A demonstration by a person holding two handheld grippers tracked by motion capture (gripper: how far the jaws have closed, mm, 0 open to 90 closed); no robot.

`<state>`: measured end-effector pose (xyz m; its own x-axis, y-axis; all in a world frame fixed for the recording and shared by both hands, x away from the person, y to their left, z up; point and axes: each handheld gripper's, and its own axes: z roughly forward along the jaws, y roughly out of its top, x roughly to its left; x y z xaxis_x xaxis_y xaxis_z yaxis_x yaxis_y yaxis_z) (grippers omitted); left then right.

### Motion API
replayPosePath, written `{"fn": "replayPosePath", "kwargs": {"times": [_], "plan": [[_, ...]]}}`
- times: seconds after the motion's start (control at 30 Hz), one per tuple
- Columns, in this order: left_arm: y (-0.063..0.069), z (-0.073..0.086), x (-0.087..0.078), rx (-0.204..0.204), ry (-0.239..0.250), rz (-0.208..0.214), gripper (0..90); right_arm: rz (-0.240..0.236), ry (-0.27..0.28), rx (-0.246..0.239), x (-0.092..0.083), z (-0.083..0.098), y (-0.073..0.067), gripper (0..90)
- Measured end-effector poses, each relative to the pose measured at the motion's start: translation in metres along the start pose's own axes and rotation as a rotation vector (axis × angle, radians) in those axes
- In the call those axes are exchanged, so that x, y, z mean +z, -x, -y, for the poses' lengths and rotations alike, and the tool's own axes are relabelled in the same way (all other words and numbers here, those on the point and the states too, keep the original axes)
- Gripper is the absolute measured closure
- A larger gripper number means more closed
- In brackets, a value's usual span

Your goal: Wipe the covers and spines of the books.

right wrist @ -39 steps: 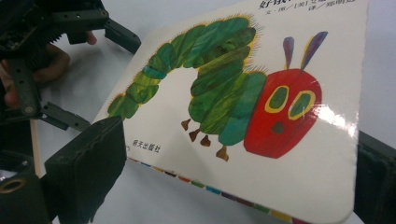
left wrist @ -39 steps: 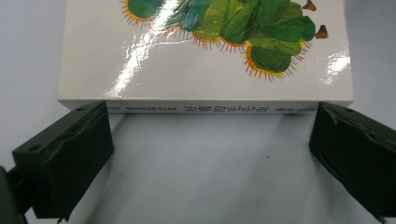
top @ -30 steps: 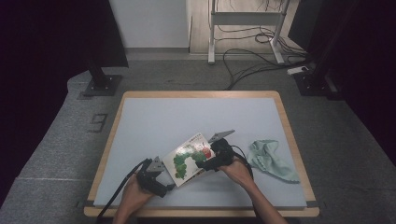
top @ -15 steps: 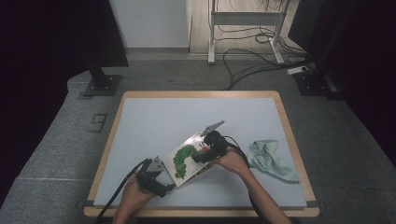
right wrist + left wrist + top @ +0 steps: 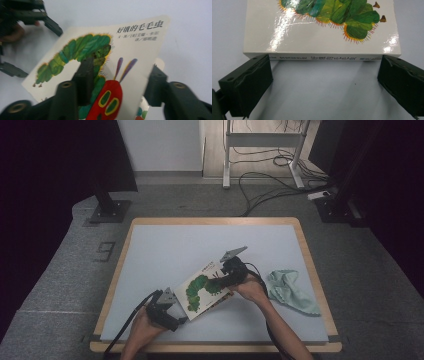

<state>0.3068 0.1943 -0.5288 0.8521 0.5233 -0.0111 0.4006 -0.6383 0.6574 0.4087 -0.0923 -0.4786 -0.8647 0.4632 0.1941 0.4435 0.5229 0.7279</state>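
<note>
The pale grey tabletop with a light wooden rim carries, at its near middle, a glossy white board book with a green caterpillar on its cover, and well to its right a crumpled pale green cloth. The book's spine side lies near the left, its opening edge toward the right. The step in hand looks like opening the cover: the right gripper has just been closing its jaws, and in the right gripper view the cover stands tilted up between them, one jaw over its printed face, the other behind its edge, apparently pinching it. The left gripper waits released, jaws spread wide at the spine, nothing clasped. Next, the right should probably swing the cover leftward while the left steadies the spine.
</note>
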Motion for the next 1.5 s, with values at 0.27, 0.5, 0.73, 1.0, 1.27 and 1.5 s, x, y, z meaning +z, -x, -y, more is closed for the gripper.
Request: {"fn": "replayPosePath", "kwargs": {"times": [0.27,0.5,0.73,1.0,1.27,1.5], "plan": [[0.0,0.0,0.0,-0.008,-0.002,-0.002,0.0,-0.032,0.067,-0.051,-0.013,0.004,-0.001,63.5],[0.0,-0.001,-0.001,-0.032,0.002,0.006,0.0,-0.091,0.12,-0.087,-0.021,0.01,-0.001,70.2],[-0.009,-0.003,-0.011,-0.103,0.045,0.087,0.3,-0.125,0.149,-0.117,-0.029,0.016,-0.002,72.1],[-0.008,-0.015,-0.001,-0.101,0.017,0.112,0.1,-0.139,0.156,-0.117,-0.036,0.02,-0.004,72.7],[-0.016,-0.02,0.011,-0.142,0.052,0.173,0.0,-0.155,0.155,-0.11,-0.04,0.025,-0.003,73.0],[-0.01,-0.021,0.009,-0.118,0.072,0.165,3.5,-0.173,0.132,-0.056,-0.042,0.031,-0.002,69.8]]}}
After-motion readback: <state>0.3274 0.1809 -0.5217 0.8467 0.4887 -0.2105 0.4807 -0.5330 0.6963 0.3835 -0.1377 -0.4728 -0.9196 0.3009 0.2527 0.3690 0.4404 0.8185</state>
